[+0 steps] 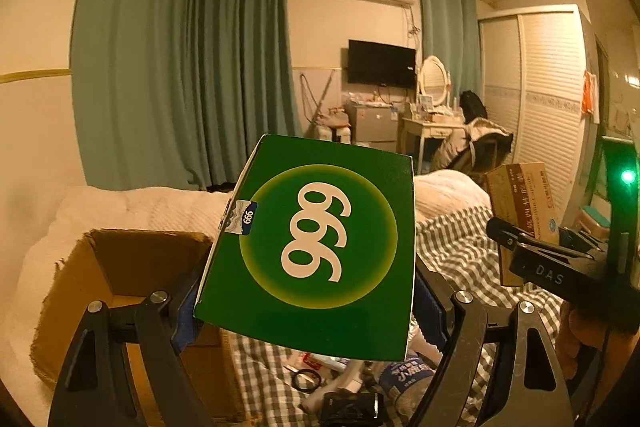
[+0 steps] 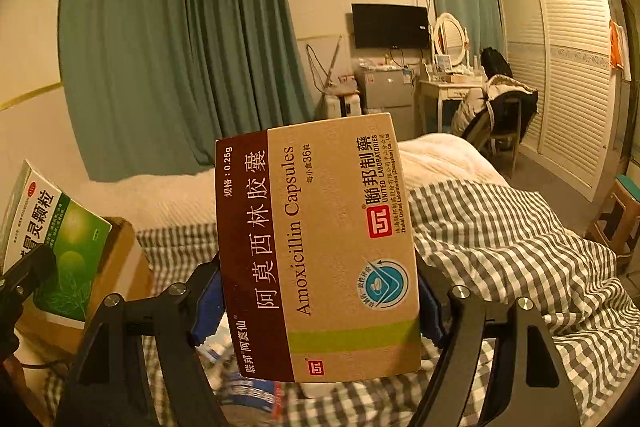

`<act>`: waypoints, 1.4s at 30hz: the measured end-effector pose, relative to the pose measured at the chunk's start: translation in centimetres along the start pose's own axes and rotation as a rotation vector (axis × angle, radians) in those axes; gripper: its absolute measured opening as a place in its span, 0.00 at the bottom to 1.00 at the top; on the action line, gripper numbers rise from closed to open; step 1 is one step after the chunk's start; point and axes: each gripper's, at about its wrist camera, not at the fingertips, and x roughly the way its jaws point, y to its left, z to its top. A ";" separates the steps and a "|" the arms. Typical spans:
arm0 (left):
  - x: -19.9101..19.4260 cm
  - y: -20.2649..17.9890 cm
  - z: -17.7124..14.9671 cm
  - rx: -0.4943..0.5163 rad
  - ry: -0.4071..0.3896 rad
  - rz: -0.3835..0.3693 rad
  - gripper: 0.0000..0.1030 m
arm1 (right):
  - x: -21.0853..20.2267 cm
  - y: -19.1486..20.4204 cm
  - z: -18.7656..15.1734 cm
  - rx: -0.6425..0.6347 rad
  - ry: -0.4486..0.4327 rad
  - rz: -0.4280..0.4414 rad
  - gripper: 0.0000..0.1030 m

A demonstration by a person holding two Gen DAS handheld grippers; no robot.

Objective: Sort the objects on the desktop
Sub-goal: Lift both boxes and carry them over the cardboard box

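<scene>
My left gripper (image 1: 308, 303) is shut on a green "999" medicine box (image 1: 316, 247) and holds it up above the bed; the box also shows at the left edge of the right wrist view (image 2: 60, 243). My right gripper (image 2: 316, 303) is shut on a tan and maroon Amoxicillin capsules box (image 2: 332, 247), also held up in the air; it shows at the right of the left wrist view (image 1: 520, 203). An open cardboard box (image 1: 120, 275) stands on the bed to the left, below the green box.
Several small items lie on the grey checked bedsheet (image 2: 500, 239) below the grippers: a black ring (image 1: 306, 379), a blue packet (image 1: 404, 379), a dark object (image 1: 352, 407). A white quilt (image 1: 140, 207) lies behind. A stool (image 2: 620, 219) stands at the right.
</scene>
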 end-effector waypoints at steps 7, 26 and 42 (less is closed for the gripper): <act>-1.8 2.4 -0.1 -0.026 -0.033 0.039 0.84 | -2.1 2.2 1.2 0.019 -0.080 0.026 0.74; -5.3 10.4 0.2 -0.109 -0.109 0.192 0.84 | -3.9 12.7 2.0 -0.048 -0.154 0.158 0.74; -4.8 17.1 -1.8 -0.187 -0.067 0.306 0.84 | -1.9 21.5 0.2 -0.102 -0.110 0.301 0.74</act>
